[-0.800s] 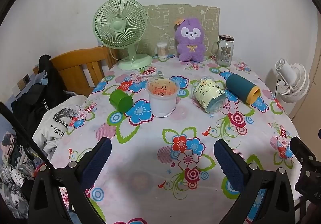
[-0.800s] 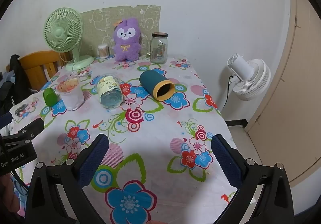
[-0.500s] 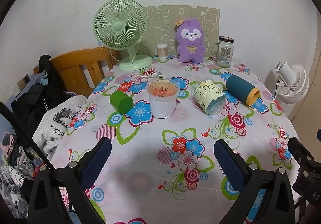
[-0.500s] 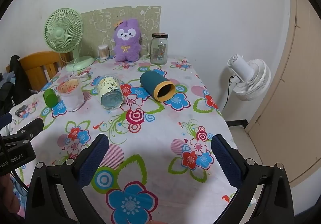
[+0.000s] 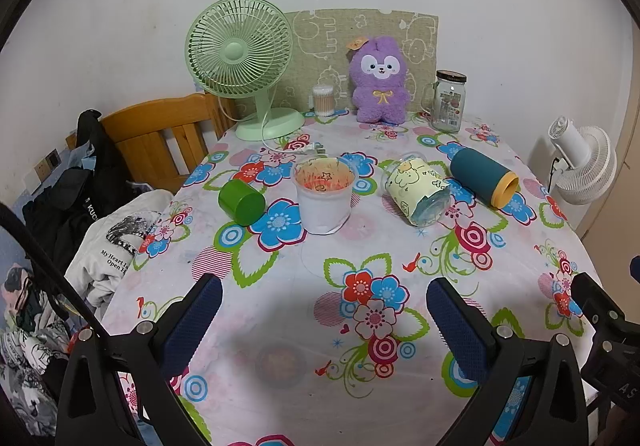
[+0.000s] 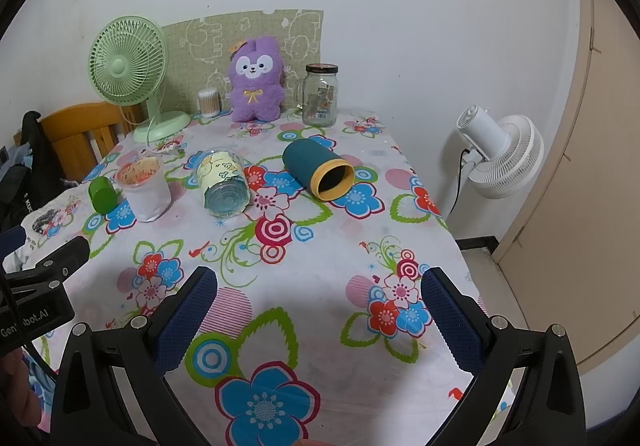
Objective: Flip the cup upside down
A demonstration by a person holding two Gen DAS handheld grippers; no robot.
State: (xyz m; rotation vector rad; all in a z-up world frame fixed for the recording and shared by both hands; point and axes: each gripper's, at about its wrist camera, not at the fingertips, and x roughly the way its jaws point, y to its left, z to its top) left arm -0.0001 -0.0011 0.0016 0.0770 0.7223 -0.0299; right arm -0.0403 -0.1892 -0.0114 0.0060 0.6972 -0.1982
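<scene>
Several cups sit in a row on the flowered tablecloth (image 5: 280, 278). A white cup with an orange-stained inside (image 5: 325, 195) stands upright; it also shows in the right wrist view (image 6: 145, 189). A small green cup (image 5: 241, 202) lies on its side to its left. A yellow cartoon glass (image 5: 421, 192) and a teal cup with a yellow rim (image 5: 483, 177) lie on their sides to the right. My left gripper (image 5: 324, 316) is open and empty, well short of the white cup. My right gripper (image 6: 319, 304) is open and empty, short of the teal cup (image 6: 318, 174).
At the back stand a green desk fan (image 5: 244, 62), a cotton-swab tub (image 5: 323, 100), a purple plush toy (image 5: 380, 80) and a glass jar (image 5: 448, 101). A wooden chair (image 5: 160, 138) with clothes is at the left, a white floor fan (image 6: 500, 154) at the right.
Both grippers have drifted very slightly; the view has barely shifted. No cup has moved.
</scene>
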